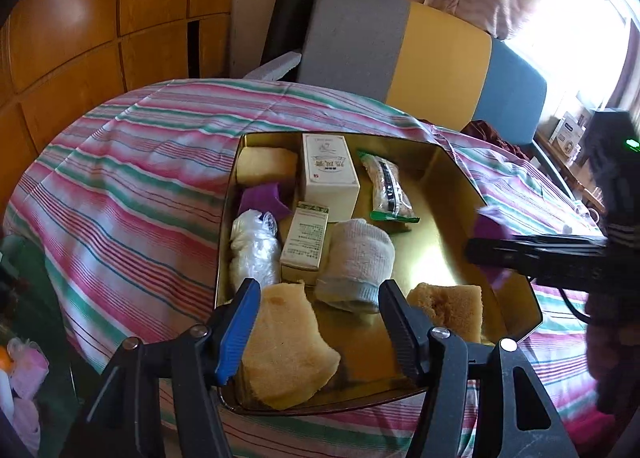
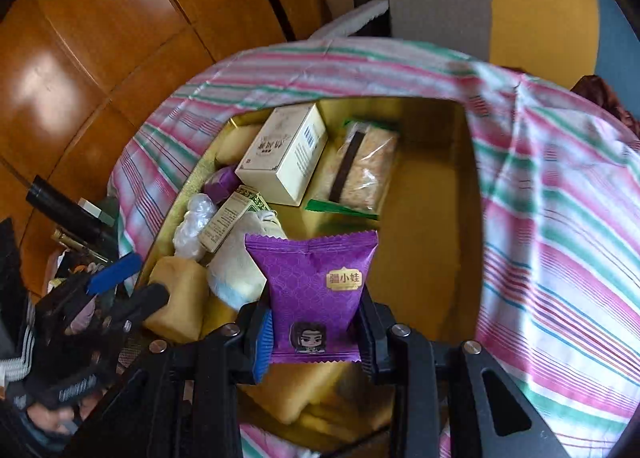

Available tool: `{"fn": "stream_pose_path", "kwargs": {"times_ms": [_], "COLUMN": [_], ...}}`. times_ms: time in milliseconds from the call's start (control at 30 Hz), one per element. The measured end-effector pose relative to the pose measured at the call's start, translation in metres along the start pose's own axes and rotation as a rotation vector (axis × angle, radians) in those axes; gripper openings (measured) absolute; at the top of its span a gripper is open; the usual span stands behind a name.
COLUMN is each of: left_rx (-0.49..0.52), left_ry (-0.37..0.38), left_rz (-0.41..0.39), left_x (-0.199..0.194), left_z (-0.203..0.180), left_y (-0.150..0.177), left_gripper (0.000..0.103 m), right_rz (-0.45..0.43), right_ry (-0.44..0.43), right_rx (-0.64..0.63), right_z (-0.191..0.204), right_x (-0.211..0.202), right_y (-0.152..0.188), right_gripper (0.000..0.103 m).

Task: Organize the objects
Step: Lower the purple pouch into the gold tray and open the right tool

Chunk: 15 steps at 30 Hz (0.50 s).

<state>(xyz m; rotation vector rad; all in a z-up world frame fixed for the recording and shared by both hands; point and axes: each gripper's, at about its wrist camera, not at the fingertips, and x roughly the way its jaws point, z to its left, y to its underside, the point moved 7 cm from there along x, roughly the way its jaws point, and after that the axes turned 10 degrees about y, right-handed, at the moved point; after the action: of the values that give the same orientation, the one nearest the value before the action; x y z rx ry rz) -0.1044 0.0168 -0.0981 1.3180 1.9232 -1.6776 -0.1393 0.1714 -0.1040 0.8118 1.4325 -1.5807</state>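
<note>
A gold tray [image 1: 452,193] sits on a striped cloth and holds boxes, snacks, a sock and sponges. My right gripper [image 2: 316,332] is shut on a purple snack packet [image 2: 316,290] and holds it above the tray's near right part; it also shows in the left wrist view [image 1: 500,246] at the right. My left gripper [image 1: 316,306] is open and empty above the tray's near edge, with a yellow sponge [image 1: 284,342] between its fingers and a rolled grey sock [image 1: 356,258] just beyond.
In the tray lie a tall white box [image 1: 328,173], a small box [image 1: 306,242], a green-edged snack bar [image 1: 388,185], a plastic-wrapped bundle [image 1: 254,246], another purple packet [image 1: 262,197] and more sponges [image 1: 448,302]. A grey, yellow and blue chair back [image 1: 420,49] stands behind.
</note>
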Motion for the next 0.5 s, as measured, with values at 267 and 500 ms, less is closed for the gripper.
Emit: {"fn": "stream_pose_path", "kwargs": {"times_ms": [267, 500], "left_rx": [-0.025, -0.03], "left_ry": [0.013, 0.011], "left_rz": [0.01, 0.009], "left_x": [0.003, 0.003], "left_z": [0.006, 0.007], "left_y": [0.005, 0.004], "left_gripper": [0.063, 0.065], "right_rz": [0.075, 0.103], "right_ry": [0.072, 0.099], "right_rx": [-0.029, -0.047], "right_z": [0.007, 0.005], "right_x": [0.046, 0.057], "right_y": [-0.003, -0.001], "right_gripper": [0.034, 0.037]}}
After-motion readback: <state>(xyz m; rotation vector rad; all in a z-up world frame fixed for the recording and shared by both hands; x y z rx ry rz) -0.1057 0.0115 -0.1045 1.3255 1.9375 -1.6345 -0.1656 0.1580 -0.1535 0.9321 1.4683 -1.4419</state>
